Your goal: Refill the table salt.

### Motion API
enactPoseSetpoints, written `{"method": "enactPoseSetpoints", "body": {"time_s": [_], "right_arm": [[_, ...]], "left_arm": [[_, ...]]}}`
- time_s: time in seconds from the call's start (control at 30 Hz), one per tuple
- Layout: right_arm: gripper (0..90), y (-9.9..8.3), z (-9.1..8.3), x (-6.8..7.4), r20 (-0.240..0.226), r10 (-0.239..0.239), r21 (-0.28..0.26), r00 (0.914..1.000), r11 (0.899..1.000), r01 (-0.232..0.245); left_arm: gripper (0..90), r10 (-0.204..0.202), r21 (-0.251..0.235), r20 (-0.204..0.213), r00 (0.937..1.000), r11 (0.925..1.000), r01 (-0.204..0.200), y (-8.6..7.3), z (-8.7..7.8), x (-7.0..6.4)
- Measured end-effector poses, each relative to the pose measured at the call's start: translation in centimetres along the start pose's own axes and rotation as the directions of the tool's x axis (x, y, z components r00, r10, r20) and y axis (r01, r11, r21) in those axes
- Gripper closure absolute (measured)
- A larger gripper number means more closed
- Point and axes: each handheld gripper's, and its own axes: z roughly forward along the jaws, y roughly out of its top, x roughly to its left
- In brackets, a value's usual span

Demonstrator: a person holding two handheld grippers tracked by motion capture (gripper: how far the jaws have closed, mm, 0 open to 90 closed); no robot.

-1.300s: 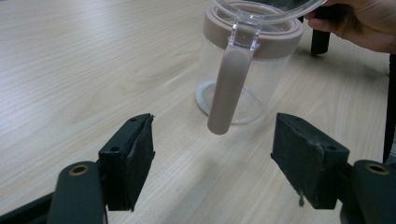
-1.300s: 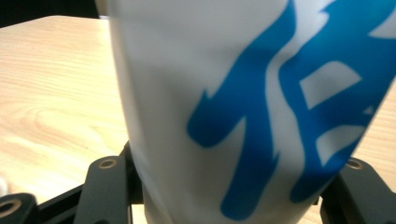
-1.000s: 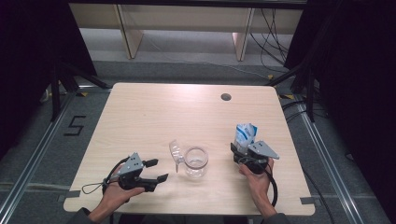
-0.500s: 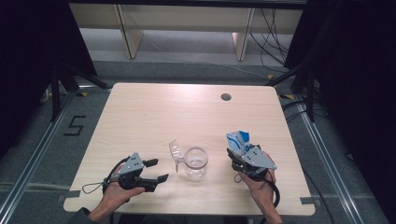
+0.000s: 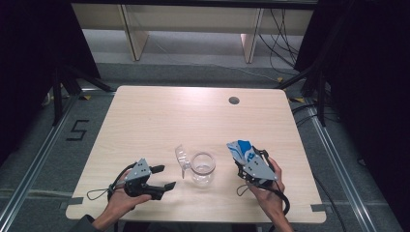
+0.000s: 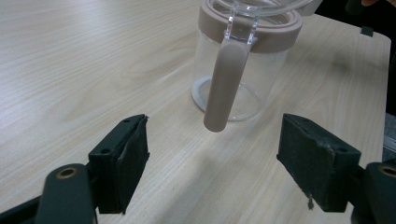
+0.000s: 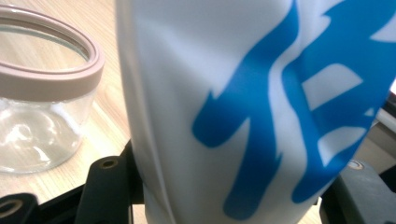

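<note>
A clear glass jar with a pinkish rim stands near the table's front edge, its clear lid swung open to the left. In the left gripper view the jar has a pinkish latch handle hanging down its side. My left gripper lies open just left of the jar, jaws wide apart with nothing between them. My right gripper is shut on a white and blue pouch, held right of the jar. The pouch looms large in the right gripper view, beside the jar.
The light wooden table has a round cable hole at the back right. Cables trail from both grippers toward the front edge. Dark floor with metal rails surrounds the table.
My right gripper with the pouch has moved left toward the jar and tilted over. The left gripper has stayed in place.
</note>
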Motion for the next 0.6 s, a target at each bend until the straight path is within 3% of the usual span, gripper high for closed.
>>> {"method": "enactPoseSetpoints", "body": {"time_s": [0.03,0.07,0.23,0.43,0.47,0.5,0.6], "right_arm": [[41.5,0.04,-0.02,0.00,0.001,-0.007,0.002,1.0000,1.000,0.007],[41.5,0.08,0.00,0.01,0.005,-0.013,0.004,0.9999,1.000,0.013],[41.5,0.32,-0.03,0.23,0.017,-0.065,0.017,0.9977,0.998,0.065],[41.6,0.60,0.05,0.49,0.025,-0.146,0.034,0.9890,0.989,0.145],[41.6,0.64,0.05,0.65,0.026,-0.142,0.034,0.9895,0.989,0.142],[41.6,0.69,0.06,0.64,0.032,-0.179,0.043,0.9834,0.983,0.177],[41.8,0.83,0.08,0.88,0.036,-0.188,0.043,0.9815,0.982,0.186]], "left_arm": [[23.8,-0.020,-0.003,-0.001,0.9998,0.9998,0.020,-0.04,0.02,-0.11],[23.8,-0.003,-0.007,0.009,1.0000,1.0000,0.003,-0.01,0.04,0.05],[23.5,-0.004,-0.006,0.010,0.9999,1.0000,0.004,-0.01,0.03,0.04],[23.5,-0.003,-0.006,0.012,0.9999,1.0000,0.003,-0.01,0.00,0.03],[23.5,-0.005,-0.003,0.010,0.9999,1.0000,0.005,-0.01,-0.02,0.00],[23.5,-0.004,-0.003,0.011,0.9999,1.0000,0.004,-0.01,-0.02,-0.01],[23.5,-0.007,-0.005,0.005,1.0000,1.0000,0.007,-0.01,-0.05,-0.05]]}}
